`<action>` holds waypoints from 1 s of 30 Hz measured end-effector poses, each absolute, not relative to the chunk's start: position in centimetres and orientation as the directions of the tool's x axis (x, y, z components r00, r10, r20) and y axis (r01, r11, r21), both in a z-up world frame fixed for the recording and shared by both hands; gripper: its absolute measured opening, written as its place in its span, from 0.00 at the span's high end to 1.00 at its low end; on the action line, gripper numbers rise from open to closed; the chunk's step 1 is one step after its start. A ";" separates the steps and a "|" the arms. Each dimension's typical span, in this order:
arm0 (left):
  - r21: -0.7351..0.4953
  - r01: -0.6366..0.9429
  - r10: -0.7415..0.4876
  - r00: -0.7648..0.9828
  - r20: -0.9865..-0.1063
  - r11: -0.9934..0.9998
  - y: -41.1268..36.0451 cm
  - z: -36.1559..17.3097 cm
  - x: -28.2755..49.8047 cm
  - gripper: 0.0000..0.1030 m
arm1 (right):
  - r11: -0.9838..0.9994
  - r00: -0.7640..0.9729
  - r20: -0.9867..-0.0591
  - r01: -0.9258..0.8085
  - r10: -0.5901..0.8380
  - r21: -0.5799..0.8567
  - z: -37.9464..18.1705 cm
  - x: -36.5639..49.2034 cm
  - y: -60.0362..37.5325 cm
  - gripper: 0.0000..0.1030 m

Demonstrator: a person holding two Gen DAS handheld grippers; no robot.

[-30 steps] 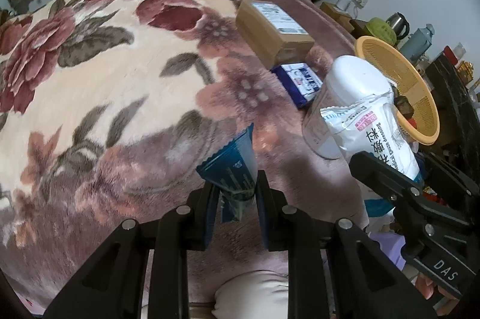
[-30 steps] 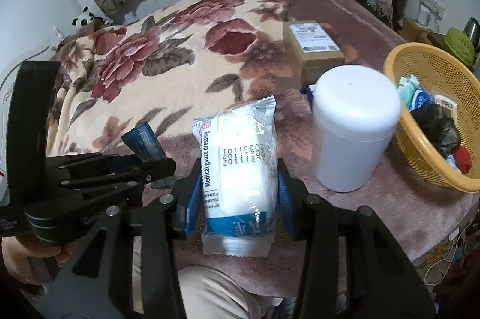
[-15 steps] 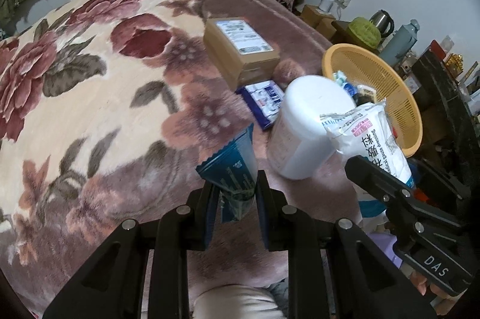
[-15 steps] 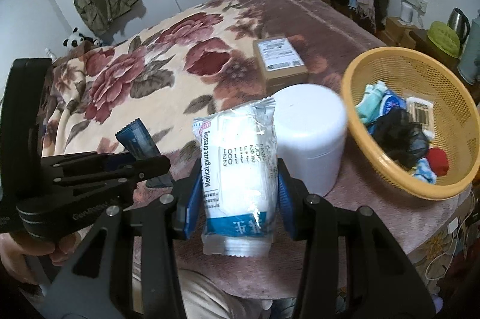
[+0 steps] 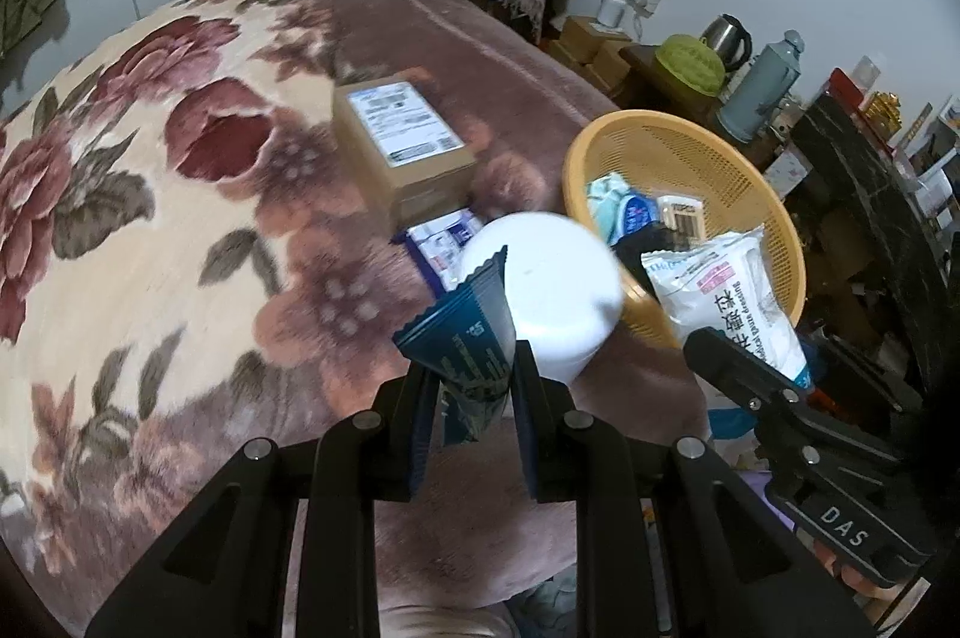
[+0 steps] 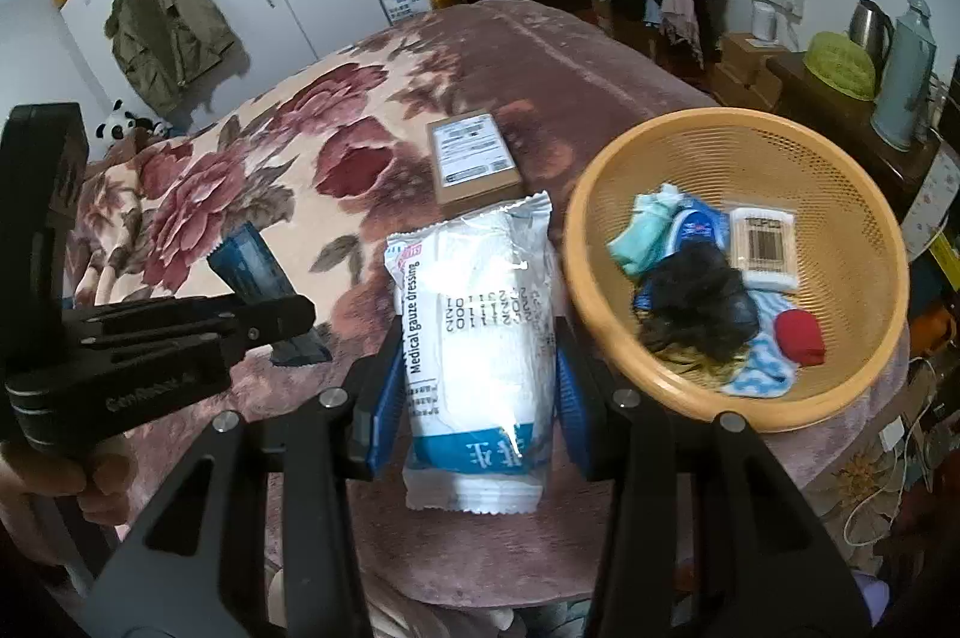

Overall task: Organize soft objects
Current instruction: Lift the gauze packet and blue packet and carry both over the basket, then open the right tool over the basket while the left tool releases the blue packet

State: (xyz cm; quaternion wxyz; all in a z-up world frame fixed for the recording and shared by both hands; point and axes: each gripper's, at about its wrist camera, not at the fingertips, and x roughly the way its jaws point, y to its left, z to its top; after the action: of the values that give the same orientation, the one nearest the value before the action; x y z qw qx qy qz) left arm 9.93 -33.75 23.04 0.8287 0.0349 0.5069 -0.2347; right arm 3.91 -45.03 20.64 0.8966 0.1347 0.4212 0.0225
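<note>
While each claw grips a packet (image 6: pixel 480 332), the basket (image 6: pixel 864 194) waits nearby.

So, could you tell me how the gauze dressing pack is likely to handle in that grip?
The gauze dressing pack probably squashes: it bulges between the right gripper fingers. Its glossy wrapper may be slippery. It looks light for its bulk.

Left tongs (image 5: pixel 471 392) and right tongs (image 6: pixel 477 386) both clamped, side by side.

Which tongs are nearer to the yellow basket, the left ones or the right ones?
Right. The right tongs, holding the gauze pack, sit beside the yellow basket; the left tongs are farther away.
</note>
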 end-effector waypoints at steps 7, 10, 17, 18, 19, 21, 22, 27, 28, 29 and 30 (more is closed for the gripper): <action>-0.196 0.457 -0.383 0.363 -0.849 0.868 -37.1 23.7 10.8 0.77 | 0.959 0.654 -0.747 0.118 0.121 0.258 20.9 3.9 -48.0 0.57; -0.212 0.473 -0.403 0.350 -0.846 0.855 -38.8 23.9 11.1 0.77 | 0.957 0.657 -0.747 0.140 0.103 0.255 20.9 3.8 -49.3 0.57; -0.256 0.520 -0.459 0.310 -0.833 0.815 -43.5 24.2 11.7 0.77 | 0.946 0.661 -0.748 0.203 0.057 0.252 21.0 3.3 -52.9 0.57; -0.259 0.523 -0.463 0.307 -0.832 0.812 -43.9 24.2 11.7 0.77 | 0.945 0.662 -0.748 0.209 0.052 0.251 21.0 3.4 -53.3 0.57; -0.266 0.528 -0.471 0.302 -0.829 0.806 -44.6 24.3 11.8 0.77 | 0.943 0.663 -0.747 0.220 0.044 0.251 21.1 3.3 -54.0 0.57; -0.274 0.541 -0.484 0.294 -0.824 0.795 -45.8 24.4 11.8 0.77 | 0.936 0.666 -0.745 0.245 0.028 0.254 21.2 3.1 -55.3 0.57; -0.274 0.548 -0.487 0.291 -0.823 0.790 -46.5 24.4 11.9 0.77 | 0.931 0.667 -0.745 0.260 0.019 0.257 21.3 3.0 -56.2 0.57; -0.285 0.575 -0.506 0.269 -0.819 0.767 -49.3 24.0 12.0 0.77 | 0.916 0.665 -0.747 0.307 -0.013 0.257 21.5 3.0 -58.5 0.57; -0.292 0.577 -0.510 0.260 -0.820 0.763 -49.9 23.8 12.1 0.77 | 0.912 0.664 -0.748 0.319 -0.021 0.257 21.5 3.0 -59.1 0.57; -0.301 0.579 -0.515 0.249 -0.820 0.758 -50.5 23.6 12.2 0.77 | 0.910 0.663 -0.749 0.325 -0.025 0.257 21.4 3.0 -59.3 0.57; -0.307 0.581 -0.520 0.243 -0.819 0.754 -51.0 23.4 12.3 0.77 | 0.907 0.661 -0.750 0.332 -0.029 0.258 21.4 3.1 -59.6 0.57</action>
State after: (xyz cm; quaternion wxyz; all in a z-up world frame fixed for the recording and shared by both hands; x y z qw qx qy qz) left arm 12.28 -50.96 23.40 0.7878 0.0300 0.5064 -0.3492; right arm 3.14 -59.64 21.39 0.8914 0.1898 0.3989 -0.1012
